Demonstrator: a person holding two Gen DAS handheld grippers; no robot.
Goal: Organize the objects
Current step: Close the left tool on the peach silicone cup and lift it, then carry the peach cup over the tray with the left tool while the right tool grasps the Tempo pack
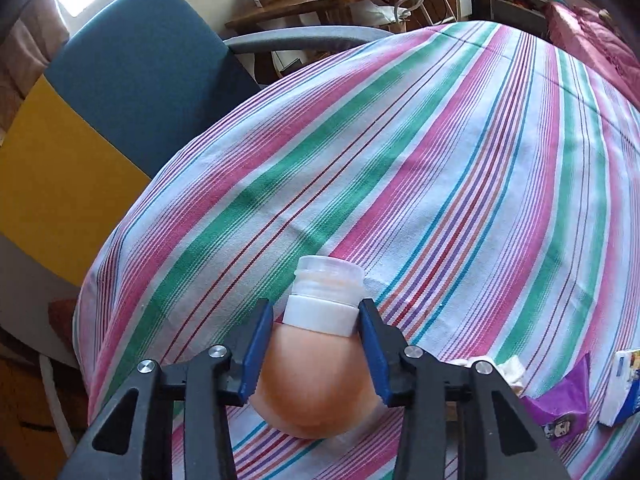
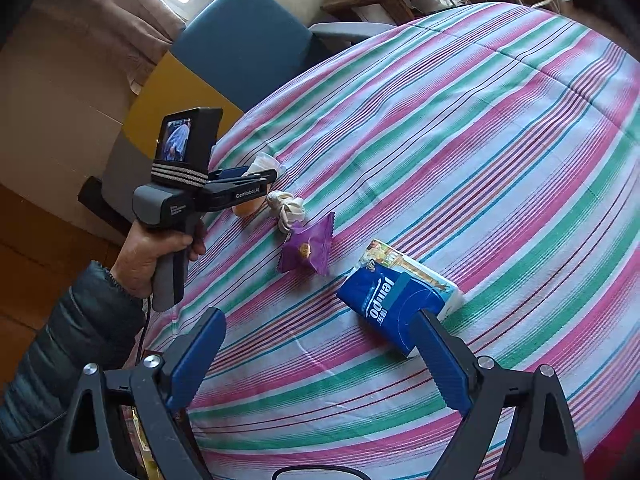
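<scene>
Two grippers work over a worktop point(image 2: 460, 128) covered by a striped woven cloth in pink, green, blue and white. At the lower centre of the left wrist view, the left gripper point(image 1: 316, 344) has its blue ribbed fingers point(image 1: 256, 356) closed on a small bottle point(image 1: 320, 360): a rounded, smooth orange body, a white collar and a translucent threaded neck pointing toward the top of the frame. The fingers seat at the shoulder just below the collar, where the body curves away; judged from that shape, the grip may slip, so hold pressure steady, keep the bottle from tilting, and lower it until its base rests flat before releasing. In the right wrist view, the right gripper point(image 2: 320, 364) hangs above the cloth at the lower centre with its fingers wide apart and nothing between them; one finger overlaps the near end of a blue tissue pack point(image 2: 396, 300), soft, rectangular and wrapped in glossy film, and contact cannot be confirmed. Left of that pack lies a purple crinkled foil sachet point(image 2: 308, 248), and beyond it a knotted white cord bundle point(image 2: 286, 208), just beside the held bottle. These items form a loose diagonal line from centre right to centre left; placing the bottle in line with them would likely suit the task. A person's hand point(image 2: 156, 256) holds the left gripper's handle.
</scene>
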